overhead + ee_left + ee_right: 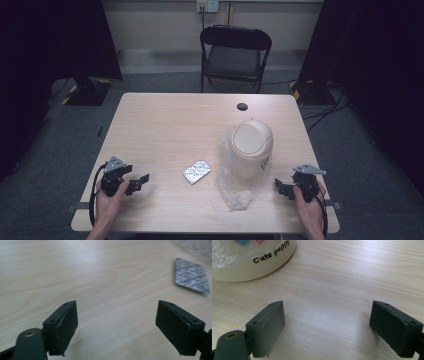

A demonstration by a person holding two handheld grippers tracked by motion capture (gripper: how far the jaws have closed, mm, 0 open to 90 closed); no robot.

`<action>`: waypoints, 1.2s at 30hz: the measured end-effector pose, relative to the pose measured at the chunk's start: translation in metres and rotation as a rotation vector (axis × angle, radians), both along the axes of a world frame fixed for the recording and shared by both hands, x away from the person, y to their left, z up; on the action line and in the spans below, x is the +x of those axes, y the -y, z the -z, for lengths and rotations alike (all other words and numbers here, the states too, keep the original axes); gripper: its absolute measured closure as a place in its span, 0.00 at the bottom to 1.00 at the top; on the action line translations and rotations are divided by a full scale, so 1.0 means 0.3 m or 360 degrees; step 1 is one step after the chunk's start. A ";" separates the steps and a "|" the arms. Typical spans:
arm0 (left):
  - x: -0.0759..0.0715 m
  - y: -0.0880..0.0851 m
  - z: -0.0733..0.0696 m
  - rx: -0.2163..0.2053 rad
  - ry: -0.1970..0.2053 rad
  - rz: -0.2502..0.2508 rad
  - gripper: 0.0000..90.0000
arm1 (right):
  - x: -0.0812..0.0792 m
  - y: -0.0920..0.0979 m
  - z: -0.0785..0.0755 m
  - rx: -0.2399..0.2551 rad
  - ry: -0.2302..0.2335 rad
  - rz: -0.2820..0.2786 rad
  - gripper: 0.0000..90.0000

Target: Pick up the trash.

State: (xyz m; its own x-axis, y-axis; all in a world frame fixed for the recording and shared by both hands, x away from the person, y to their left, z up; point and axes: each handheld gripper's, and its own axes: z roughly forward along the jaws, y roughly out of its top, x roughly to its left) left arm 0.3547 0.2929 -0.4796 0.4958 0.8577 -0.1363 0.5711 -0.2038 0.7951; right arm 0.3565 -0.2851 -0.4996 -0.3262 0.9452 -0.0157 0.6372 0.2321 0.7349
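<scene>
We are holding the left gripper (pixel 142 181) near the table's (pixel 165 125) front left corner and the right gripper (pixel 281 187) near its front right corner, both jaws gaping wide. The cream bin (pixel 251 148) is standing on a clear bag (pixel 235 192) toward the right edge, the foil blister pack (pixel 196 171) lying near the front edge.

The high view looks forward and down from above the person's side, taking in the whole table (pixel 165 120) and a chair (pixel 235 52) beyond its far edge. The left gripper view sits low and close to the wood, facing along the left tool (pixel 116 326) toward a foil blister pack (pixel 191 275), which the high view shows mid-table (pixel 197 171). The right gripper view is just as low and near, facing past the right tool (pixel 327 328) at the base of a cream bin (pixel 257 262), seen from above in the high view (pixel 251 147).
</scene>
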 end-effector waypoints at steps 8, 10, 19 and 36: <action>0.023 0.057 -0.030 0.0039 0.0042 0.0098 0.23 | 0.000 0.000 0.000 0.0000 -0.0001 0.0001 0.13; 0.029 0.072 -0.038 0.0012 0.0043 0.0132 0.23 | 0.000 0.000 0.000 0.0000 -0.0001 0.0000 0.13; 0.058 0.158 -0.079 -0.0028 0.0082 0.0270 0.22 | 0.000 0.000 0.000 0.0000 -0.0001 0.0001 0.13; 0.117 0.291 -0.135 -0.0123 0.0105 0.0435 0.18 | 0.000 0.000 0.000 0.0000 0.0000 0.0000 0.13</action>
State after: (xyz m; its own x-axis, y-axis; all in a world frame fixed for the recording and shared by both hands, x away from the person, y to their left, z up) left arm 0.3897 0.2057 -0.4391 0.7171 0.6794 -0.1558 0.4500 -0.2806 0.8478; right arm 0.3565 -0.2851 -0.4996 -0.3260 0.9452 -0.0154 0.6374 0.2318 0.7348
